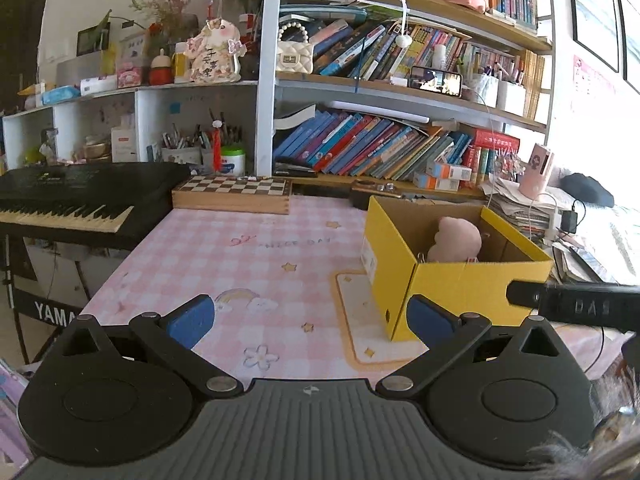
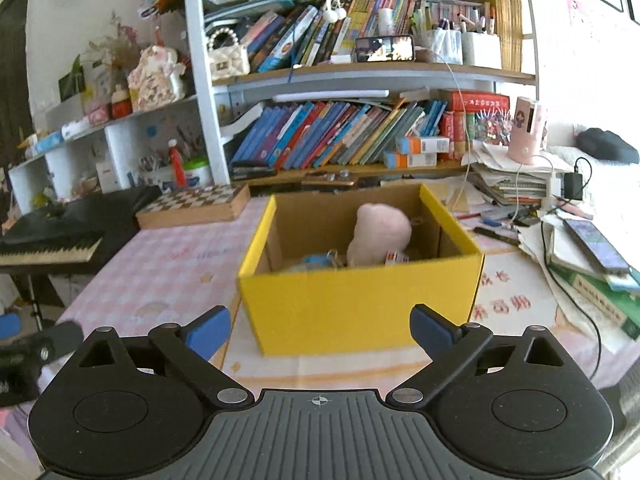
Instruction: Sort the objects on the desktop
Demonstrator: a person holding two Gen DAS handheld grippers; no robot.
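A yellow cardboard box (image 2: 360, 312) stands on the pink checked tablecloth (image 1: 224, 264), open at the top. Inside it lie a pink plush toy (image 2: 380, 236), something blue (image 2: 316, 260) and a small red-and-white item (image 2: 396, 258). My right gripper (image 2: 320, 330) is open just in front of the box's near wall, nothing between its blue pads. The left wrist view shows the box (image 1: 448, 292) at the right with the plush (image 1: 456, 244) in it. My left gripper (image 1: 310, 322) is open over the cloth to the box's left, holding nothing.
A black keyboard (image 1: 68, 200) sits at the left edge and a wooden chessboard box (image 1: 232, 194) at the back. Bookshelves (image 1: 380, 148) rise behind. Piled papers, books, a phone (image 2: 596, 244) and cables crowd the right side. The right gripper's finger (image 1: 572, 304) shows at right.
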